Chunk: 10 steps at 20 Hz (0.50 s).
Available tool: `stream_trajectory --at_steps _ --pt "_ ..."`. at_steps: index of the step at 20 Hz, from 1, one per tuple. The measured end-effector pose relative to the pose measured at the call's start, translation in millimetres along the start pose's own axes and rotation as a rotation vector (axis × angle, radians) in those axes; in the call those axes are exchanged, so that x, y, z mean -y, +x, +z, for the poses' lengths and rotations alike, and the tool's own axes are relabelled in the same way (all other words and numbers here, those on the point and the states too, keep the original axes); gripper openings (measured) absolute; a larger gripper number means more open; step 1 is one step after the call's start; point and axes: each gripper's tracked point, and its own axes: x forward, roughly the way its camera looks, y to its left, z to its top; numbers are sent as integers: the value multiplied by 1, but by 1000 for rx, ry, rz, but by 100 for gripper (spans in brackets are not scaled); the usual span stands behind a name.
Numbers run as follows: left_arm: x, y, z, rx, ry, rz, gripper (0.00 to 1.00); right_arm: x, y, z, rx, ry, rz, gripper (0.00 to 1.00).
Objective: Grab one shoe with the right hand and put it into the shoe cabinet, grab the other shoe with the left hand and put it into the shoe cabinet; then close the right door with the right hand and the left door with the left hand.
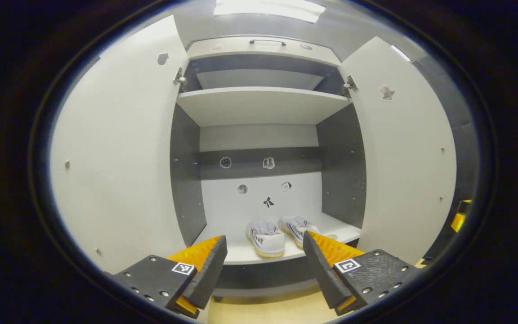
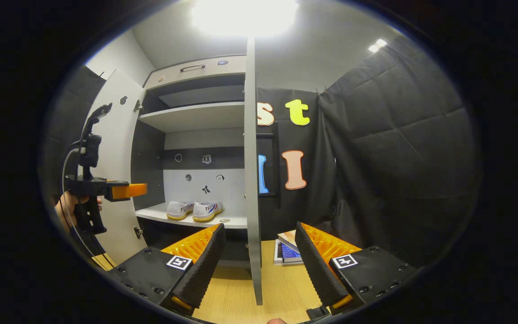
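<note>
Shoes (image 1: 277, 234) side by side on cabinet shelf (image 1: 250, 256), both grippers agape and empty, right door (image 2: 252, 180) edge-on between right gripper (image 2: 259, 252) fingers.

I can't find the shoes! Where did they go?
Both shoes sit side by side on the cabinet's bottom shelf, between the open doors, ahead of the left tongs.

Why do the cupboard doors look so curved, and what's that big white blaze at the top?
In the left gripper view the fisheye lens bows the left door and right door outward, though the shoes stay sharp. In the right gripper view a ceiling light blows out to white glare, while the right door, seen edge-on, looks nearly straight.
</note>
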Motion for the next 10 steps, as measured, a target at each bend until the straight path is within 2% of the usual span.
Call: stream_trajectory --at_steps 2,3,4,6,7,8,10 --pt "-3 -20 -9 -15 0 17 100 12 -4 6 2 -4 -3 97" --pt "-4 -30 -13 -23 0 26 100 16 -3 9 4 -6 -9 93" --pt "-4 -41 -18 -29 -1 36 100 22 -1 12 5 -4 -16 97" --pt "-10 -62 -25 -37 -7 64 100 34 2 17 12 -2 -34 97" --pt "-12 -71 -28 -41 -12 79 96 42 4 20 14 -5 -51 92" --pt "-16 -82 -31 -45 -18 95 100 50 7 23 18 -6 -70 97" --pt "-23 -103 -36 -51 -26 126 96 64 17 31 29 -2 -101 97"
